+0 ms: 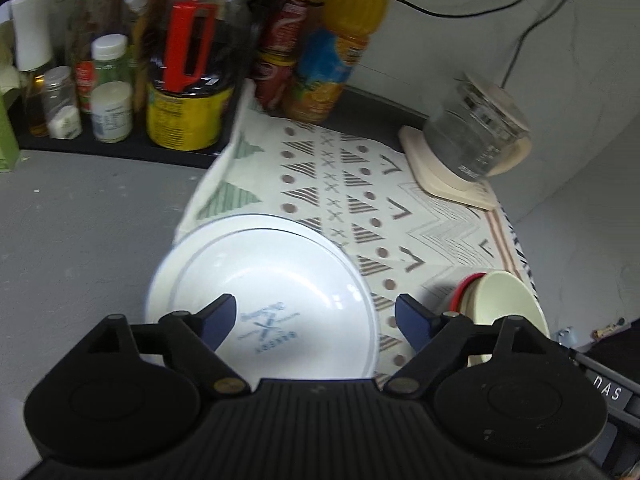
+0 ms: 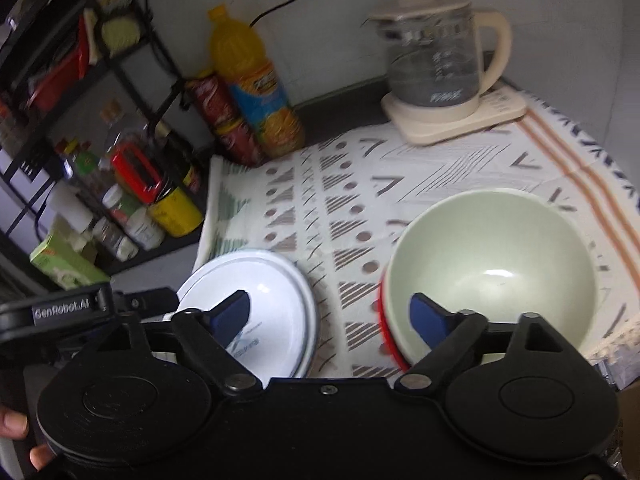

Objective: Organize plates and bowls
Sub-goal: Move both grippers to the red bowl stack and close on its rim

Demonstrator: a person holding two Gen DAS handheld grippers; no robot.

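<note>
A white plate [image 1: 272, 280] with a blue logo lies on the patterned cloth [image 1: 360, 184], stacked on another white plate. My left gripper [image 1: 316, 320] is open above its near right part, holding nothing. A pale green bowl [image 2: 492, 272] sits nested in a red bowl [image 2: 386, 320] to the right; it also shows in the left wrist view [image 1: 508, 304]. My right gripper [image 2: 332, 316] is open and empty, over the cloth between the white plates [image 2: 264, 300] and the green bowl.
A glass kettle [image 2: 436, 64] on a cream base stands at the back right. An orange juice bottle [image 2: 252, 84] and red cans [image 2: 224, 120] stand by the wall. A black rack [image 1: 120, 80] with bottles and jars is at the left.
</note>
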